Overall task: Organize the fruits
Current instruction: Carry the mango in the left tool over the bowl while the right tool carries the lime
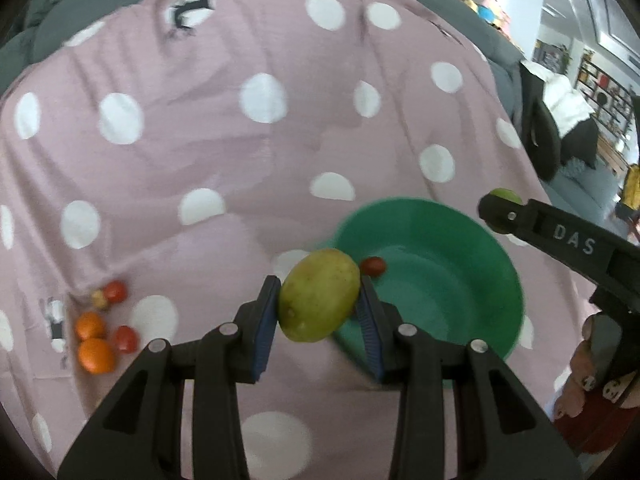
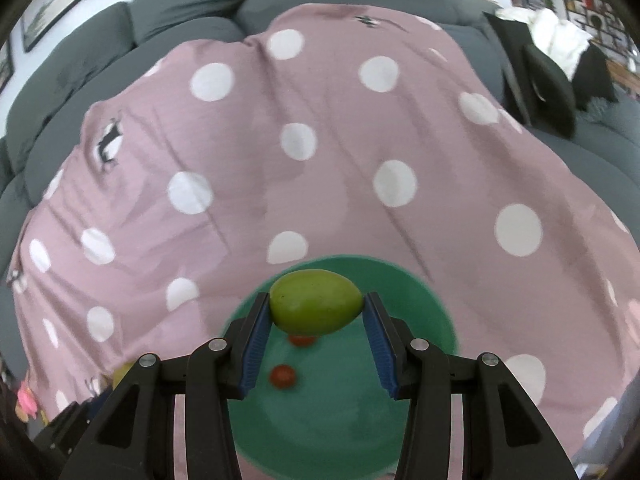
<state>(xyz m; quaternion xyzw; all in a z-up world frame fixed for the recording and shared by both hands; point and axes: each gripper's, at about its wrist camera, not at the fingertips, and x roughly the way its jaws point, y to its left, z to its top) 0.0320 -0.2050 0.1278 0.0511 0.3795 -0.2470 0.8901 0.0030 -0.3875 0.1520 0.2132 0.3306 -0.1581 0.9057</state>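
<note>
I am gripping a yellow mango (image 1: 319,295) in my left jaws beside the bowl (image 1: 496,264), and a green mango (image 2: 316,307) in my right jaws above it.

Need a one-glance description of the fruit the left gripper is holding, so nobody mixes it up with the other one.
Start at the green bowl on the pink polka-dot blanket. At its near-left rim the left gripper clamps a yellow-green oval fruit. It looks duller and more speckled than the brighter green fruit in the right gripper, which hangs over the bowl.
</note>
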